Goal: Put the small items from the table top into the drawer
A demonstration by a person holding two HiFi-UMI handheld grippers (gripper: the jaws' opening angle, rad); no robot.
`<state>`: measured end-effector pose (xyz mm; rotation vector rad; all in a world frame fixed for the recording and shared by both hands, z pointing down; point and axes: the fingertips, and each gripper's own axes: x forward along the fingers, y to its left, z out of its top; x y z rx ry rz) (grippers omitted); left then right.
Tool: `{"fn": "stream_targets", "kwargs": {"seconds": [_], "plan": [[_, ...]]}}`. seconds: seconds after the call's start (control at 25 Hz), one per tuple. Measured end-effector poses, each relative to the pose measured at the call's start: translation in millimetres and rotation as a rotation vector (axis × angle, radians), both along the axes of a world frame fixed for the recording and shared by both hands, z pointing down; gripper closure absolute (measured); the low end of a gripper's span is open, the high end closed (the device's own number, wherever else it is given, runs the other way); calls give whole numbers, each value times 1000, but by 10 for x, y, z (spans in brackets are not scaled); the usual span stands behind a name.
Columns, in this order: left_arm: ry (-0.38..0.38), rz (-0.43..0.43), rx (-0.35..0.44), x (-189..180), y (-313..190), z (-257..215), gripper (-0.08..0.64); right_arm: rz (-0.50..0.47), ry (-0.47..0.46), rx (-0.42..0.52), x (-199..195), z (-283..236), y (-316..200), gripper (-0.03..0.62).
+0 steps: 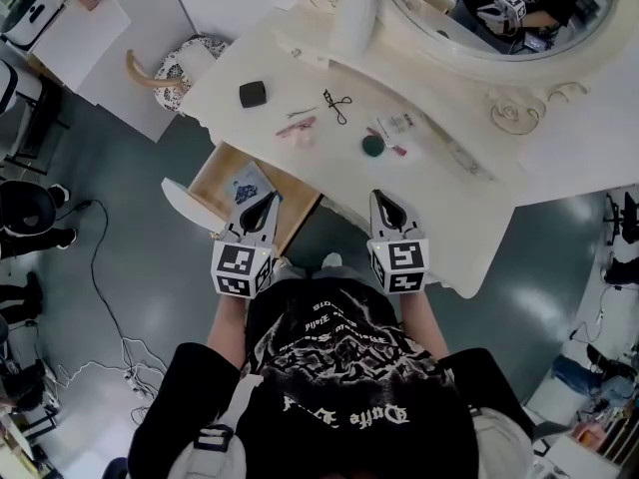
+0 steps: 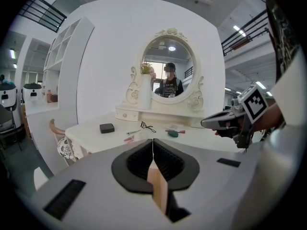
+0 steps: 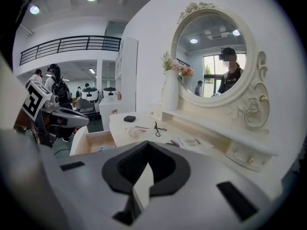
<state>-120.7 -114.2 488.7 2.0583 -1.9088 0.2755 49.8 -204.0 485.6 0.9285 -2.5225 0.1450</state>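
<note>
Since both grippers hang in front of the table with nothing in them, no item is in transit at this moment.

Left gripper [image 1: 266, 203]: jaws together, empty, poised above the open drawer [image 1: 204, 181].
Right gripper [image 1: 383, 203]: jaws together, empty, at the near edge of the table [image 1: 439, 183], beside the drawer.

Drawer: pulled out at the left of the table front. One flat patterned packet [image 1: 246, 184] lies inside. Cannot tell whether it belongs to the task's lot.

On the table top, all well apart from both grippers:
- black case [image 1: 253, 94], farthest left
- thin pin [image 1: 301, 114] and pink clip [image 1: 297, 128], close together
- eyelash curler [image 1: 337, 105]
- green round thing [image 1: 372, 145], with a small pink stick [image 1: 398, 151] just beside it
- white printed packet [image 1: 396, 124]

Judgement: opening the drawer is done. The transfer is at or near its start, with about seven small items left to move. The green round thing lies nearest the right gripper and the pink clip nearest the left. Whichever gripper goes first must open its jaws before a pick.
</note>
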Motion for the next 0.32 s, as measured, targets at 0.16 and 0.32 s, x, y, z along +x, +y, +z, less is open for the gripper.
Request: {"fn": "stream_targets", "kwargs": {"seconds": [0.16,0.32], "plan": [[-2,0,0,-3,7,9,543,-5,6,0,-8,12,11,583],[-3,-1,-1,-5,15,26,543,-9,5,4,-18,17,17,583]]}}
